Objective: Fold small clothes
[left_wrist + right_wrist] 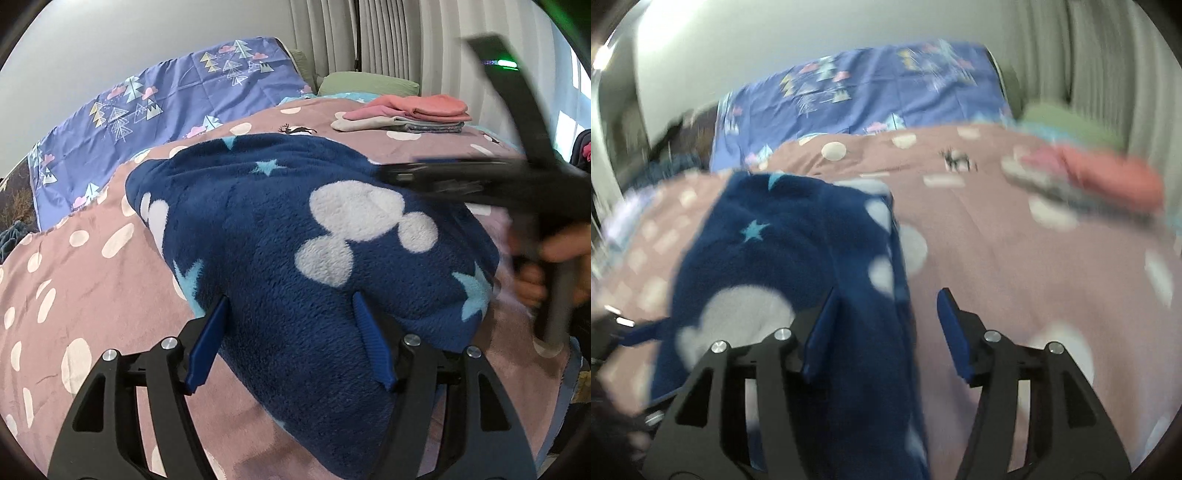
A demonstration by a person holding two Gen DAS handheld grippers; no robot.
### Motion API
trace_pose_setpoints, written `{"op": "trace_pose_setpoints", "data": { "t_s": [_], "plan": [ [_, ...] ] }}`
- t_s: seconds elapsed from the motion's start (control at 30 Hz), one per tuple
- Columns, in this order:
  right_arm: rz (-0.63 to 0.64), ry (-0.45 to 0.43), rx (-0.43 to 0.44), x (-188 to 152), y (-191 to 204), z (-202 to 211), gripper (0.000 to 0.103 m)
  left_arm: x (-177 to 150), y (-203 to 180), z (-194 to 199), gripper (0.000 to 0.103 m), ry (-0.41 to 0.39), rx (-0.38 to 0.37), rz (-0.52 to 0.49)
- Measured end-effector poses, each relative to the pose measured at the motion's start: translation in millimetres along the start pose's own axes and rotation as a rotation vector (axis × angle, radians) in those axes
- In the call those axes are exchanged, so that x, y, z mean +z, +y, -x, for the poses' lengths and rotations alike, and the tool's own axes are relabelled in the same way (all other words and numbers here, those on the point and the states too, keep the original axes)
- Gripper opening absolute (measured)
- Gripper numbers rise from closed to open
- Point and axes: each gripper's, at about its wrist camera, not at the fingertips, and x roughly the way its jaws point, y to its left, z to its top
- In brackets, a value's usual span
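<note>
1. Fingers on the left gripper are spread wide, both over the navy fleece garment.
2. Right gripper fingers also gape, straddling the fleece's edge; that view's pretty blurry.
3. Fleece lies on the pink dotted bed cover.
4. Folded clothes stack sits farther back.

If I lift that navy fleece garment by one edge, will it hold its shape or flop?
The navy fleece garment will probably flop: it already lies in soft rounded folds on the pink bedspread. Its thick, fuzzy pile suggests it grips rather than slips. It looks bulky, so likely light for its size, and one edge may drag the rest.
</note>
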Motion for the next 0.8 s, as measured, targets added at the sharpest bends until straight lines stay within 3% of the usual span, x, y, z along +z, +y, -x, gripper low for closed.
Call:
{"op": "trace_pose_setpoints", "data": {
  "t_s": [0.13,0.2,0.27,0.37,0.53,0.63,0.7,0.8],
  "plan": [
    [-0.238,0.082,0.106,-23.8,-39.3,31.1,0.068,0.2,1.1,0.1,0.068,-0.001,-0.005,0.008],
    [-0.342,0.131,0.206,-43.1,-54.8,42.8,0.073,0.4,0.6,0.1,0.068,-0.004,-0.009,0.012],
    [-0.459,0.197,0.332,-66.6,-65.1,49.2,0.075,-0.3,1.4,0.5,0.068,-0.009,-0.012,0.017],
    [-0.548,0.283,0.409,-93.1,-63.8,48.7,0.078,0.7,1.7,0.0,0.068,-0.008,-0.014,0.018],
    [-0.515,0.305,0.4,-101.5,-42.2,41.9,0.087,0.5,1.3,-0.8,0.068,-0.005,-0.015,0.024],
    [-0.557,0.333,0.479,-96.6,-30.2,31.9,0.088,-0.8,2.1,-0.6,0.068,-0.007,-0.022,0.036],
    [-0.624,0.418,0.53,-100.9,-24.5,16.5,0.088,-0.6,2.8,-0.6,0.068,-0.007,-0.026,0.038],
    [-0.712,0.365,0.425,-100.7,-21.9,14.3,0.088,-0.1,4.9,-0.7,0.068,-0.008,-0.032,0.042]
  ]
}}
